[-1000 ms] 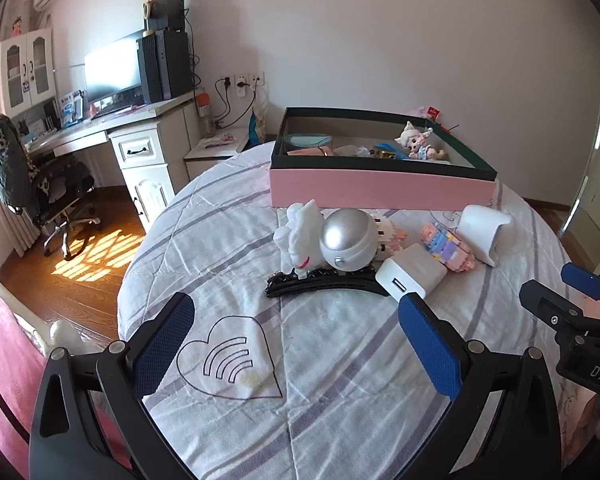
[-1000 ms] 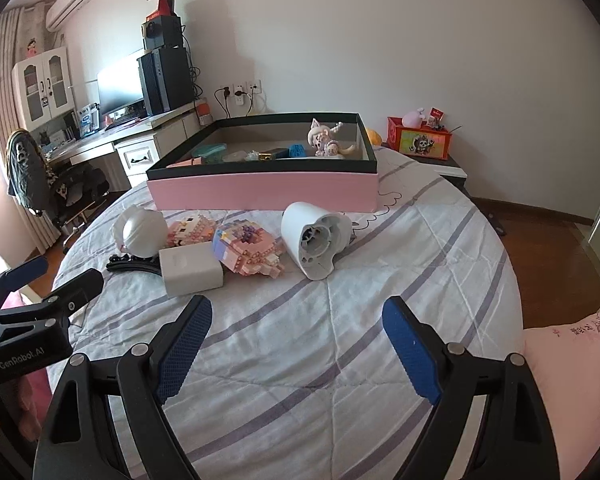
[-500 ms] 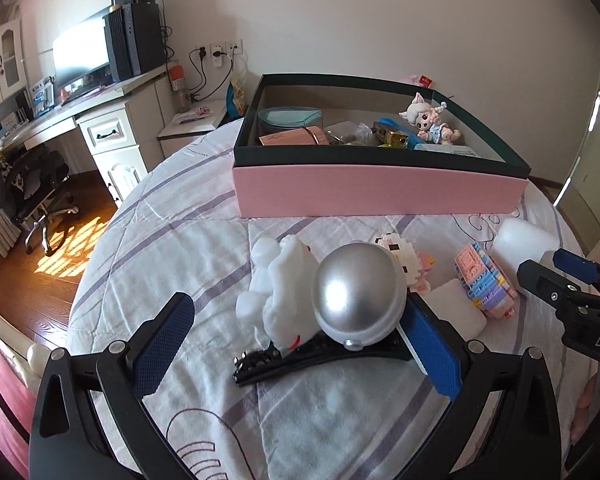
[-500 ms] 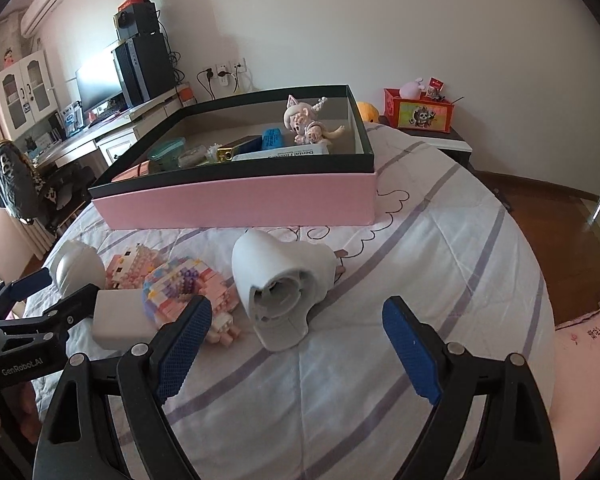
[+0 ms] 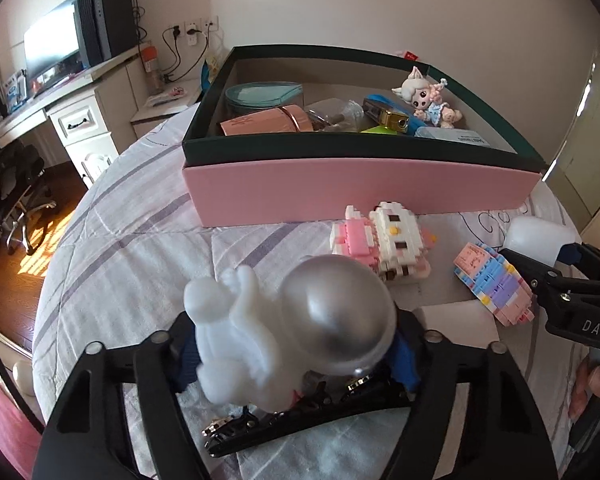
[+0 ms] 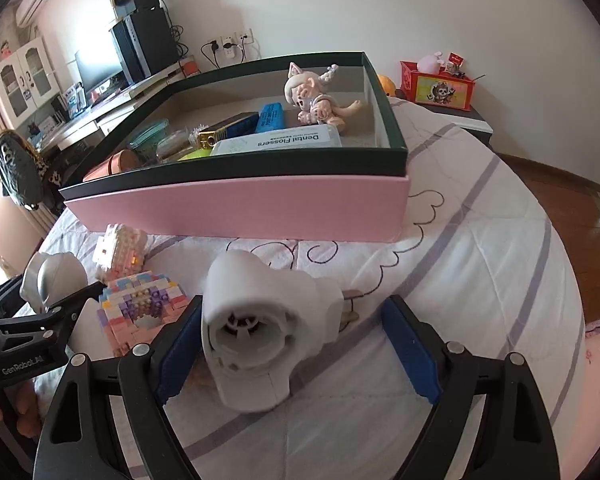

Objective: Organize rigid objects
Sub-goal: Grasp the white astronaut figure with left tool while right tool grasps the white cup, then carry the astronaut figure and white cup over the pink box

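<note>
The astronaut figure (image 5: 300, 332) is clasped between the blue pads of the left gripper (image 5: 296, 354), over a black hair clip (image 5: 312, 420). Beyond the fingertips, a block kitten (image 5: 384, 236) is seen before the pink box (image 5: 360, 192).

The right gripper (image 6: 296, 350) is spread wide, its left pad (image 6: 180, 354) beside the white plastic housing (image 6: 268, 328); whether they touch cannot be told. Left of it lies a pastel block model (image 6: 140, 306).

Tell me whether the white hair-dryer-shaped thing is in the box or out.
Out: white nozzle piece lies on the bedspread, before the pink box.
</note>
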Tool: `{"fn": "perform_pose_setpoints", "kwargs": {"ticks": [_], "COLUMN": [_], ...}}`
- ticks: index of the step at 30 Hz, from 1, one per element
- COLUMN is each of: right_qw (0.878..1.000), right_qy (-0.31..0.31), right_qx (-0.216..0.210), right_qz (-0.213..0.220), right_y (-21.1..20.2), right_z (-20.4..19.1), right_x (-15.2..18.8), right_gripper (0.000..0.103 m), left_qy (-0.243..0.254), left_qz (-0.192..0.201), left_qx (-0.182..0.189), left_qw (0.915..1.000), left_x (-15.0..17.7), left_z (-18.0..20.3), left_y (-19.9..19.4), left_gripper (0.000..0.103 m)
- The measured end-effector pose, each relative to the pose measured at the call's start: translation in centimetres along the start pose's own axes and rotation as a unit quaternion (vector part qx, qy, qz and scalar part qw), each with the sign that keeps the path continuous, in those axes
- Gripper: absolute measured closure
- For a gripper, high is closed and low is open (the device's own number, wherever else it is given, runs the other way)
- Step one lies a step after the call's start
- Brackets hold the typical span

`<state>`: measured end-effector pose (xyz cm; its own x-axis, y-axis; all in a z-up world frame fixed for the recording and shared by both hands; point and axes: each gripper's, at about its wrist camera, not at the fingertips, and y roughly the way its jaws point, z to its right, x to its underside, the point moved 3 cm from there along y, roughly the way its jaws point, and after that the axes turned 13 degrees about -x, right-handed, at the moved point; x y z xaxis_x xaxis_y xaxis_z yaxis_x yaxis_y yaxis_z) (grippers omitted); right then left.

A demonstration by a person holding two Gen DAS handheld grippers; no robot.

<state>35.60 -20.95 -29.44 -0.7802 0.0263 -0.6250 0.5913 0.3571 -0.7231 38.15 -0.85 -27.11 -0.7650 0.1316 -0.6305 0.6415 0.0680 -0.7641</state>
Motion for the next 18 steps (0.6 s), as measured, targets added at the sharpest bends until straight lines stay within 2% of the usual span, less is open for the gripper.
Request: {"fn": "perform_pose_setpoints", "kwargs": {"ticks": [1,4,7,11,18], "right_qw": [1.0,1.0,0.999,0.997,0.989], "right_qy": [-0.004,-0.004,-0.014,-0.027,-0.066], "right_qx": [-0.008,-0.015,-0.016,-0.009,0.003], "right_qz": [0.004,0.011,0.032,0.065,0.133], "right_y": [-0.1,-0.5,-1.5,-3.2,-8.2], "right_z": [-0.2,-0.1,-0.7,-1.7,-4.9], "right_x": [0.0,0.0,0.2,0.5,1.8], "right_gripper": [0.029,0.028,0.028,0.028,0.028], "left_qy": [0.002,-0.011,-0.017,-0.023,-0.04], "left_qz": [0.002,0.02,0.055,0.104,0.172], "left_qx": [0.003,0.011,-0.01,-0.035,-0.035], "left_qw": [1.0,0.9997,0.9983,0.9937,0.9837], "left_x": [0.0,0.0,0.1,0.3,1.3], "left_z": [0.1,-0.4,-1.1,-1.4,-0.8], "left_y": [-0.1,-1.0,-2.7,-5.9,-12.1], "left_gripper": [0.03,0.03,0.03,0.03,0.03]}}
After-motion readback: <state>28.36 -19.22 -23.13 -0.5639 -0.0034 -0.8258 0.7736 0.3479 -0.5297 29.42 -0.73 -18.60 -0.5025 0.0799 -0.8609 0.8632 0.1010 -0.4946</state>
